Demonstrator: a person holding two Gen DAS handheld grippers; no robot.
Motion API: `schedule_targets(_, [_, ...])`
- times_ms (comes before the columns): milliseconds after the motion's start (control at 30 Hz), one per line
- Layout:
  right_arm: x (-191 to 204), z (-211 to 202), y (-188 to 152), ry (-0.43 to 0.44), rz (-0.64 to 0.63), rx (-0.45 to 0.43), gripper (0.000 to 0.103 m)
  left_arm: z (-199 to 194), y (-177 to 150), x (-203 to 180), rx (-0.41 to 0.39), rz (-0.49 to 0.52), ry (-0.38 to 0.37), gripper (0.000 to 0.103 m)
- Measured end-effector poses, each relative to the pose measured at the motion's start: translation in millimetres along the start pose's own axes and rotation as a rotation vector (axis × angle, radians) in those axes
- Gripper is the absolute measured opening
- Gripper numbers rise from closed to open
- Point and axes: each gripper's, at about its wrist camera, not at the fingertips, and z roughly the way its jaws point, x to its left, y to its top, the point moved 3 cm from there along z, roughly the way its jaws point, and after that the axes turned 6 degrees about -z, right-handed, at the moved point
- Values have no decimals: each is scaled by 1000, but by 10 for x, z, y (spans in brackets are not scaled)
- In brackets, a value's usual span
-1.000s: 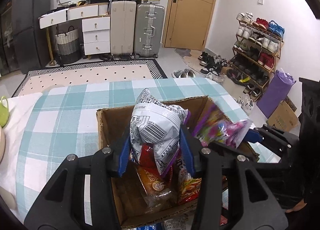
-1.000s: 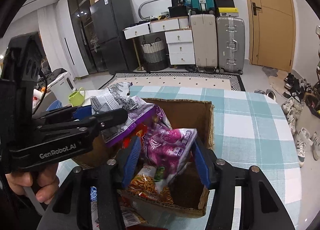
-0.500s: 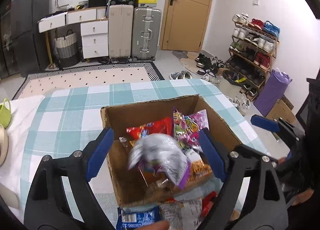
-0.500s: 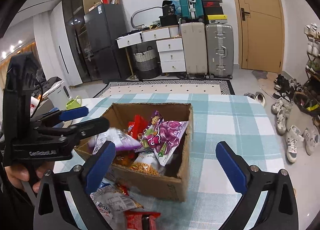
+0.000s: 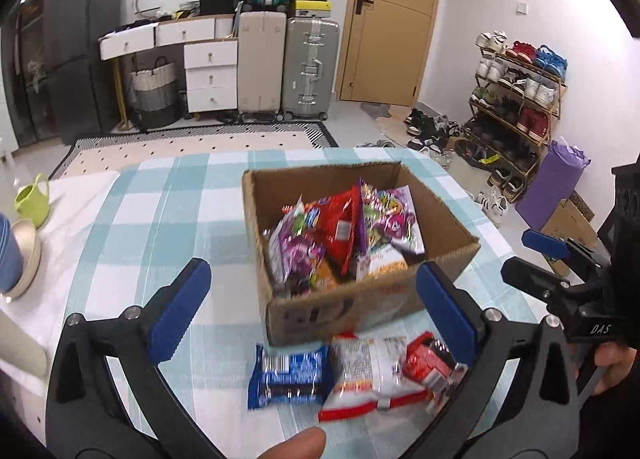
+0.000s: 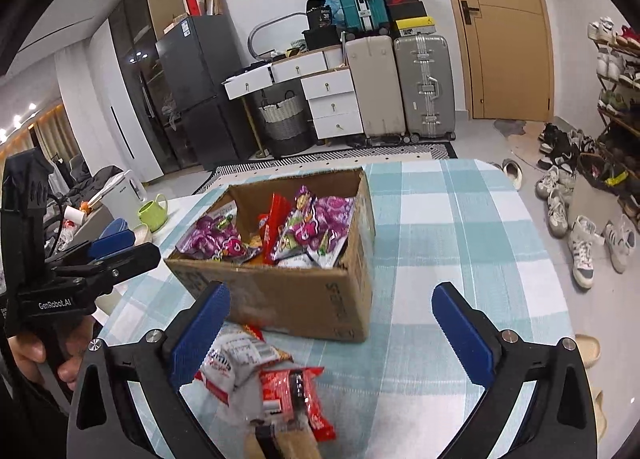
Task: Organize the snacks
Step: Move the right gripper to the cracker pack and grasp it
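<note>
- Left wrist: our left gripper (image 5: 312,307) gapes wide, empty, above the packets (image 5: 360,371) lying before the snack-filled box (image 5: 372,299).
- Right wrist: our right gripper (image 6: 332,323) likewise wide, empty; box (image 6: 280,299) ahead on the table (image 6: 460,259).

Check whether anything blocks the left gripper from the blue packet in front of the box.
Nothing visible does. The left gripper is open and empty above the table, and the blue packet lies flat below it, uncovered, beside the white packet and just short of the box.
</note>
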Motion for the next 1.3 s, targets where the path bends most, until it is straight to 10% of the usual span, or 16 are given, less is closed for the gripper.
schedule_targets(1300, [352, 42, -1175, 90, -27, 272, 102, -257, -970, 120, 100, -32, 81, 102])
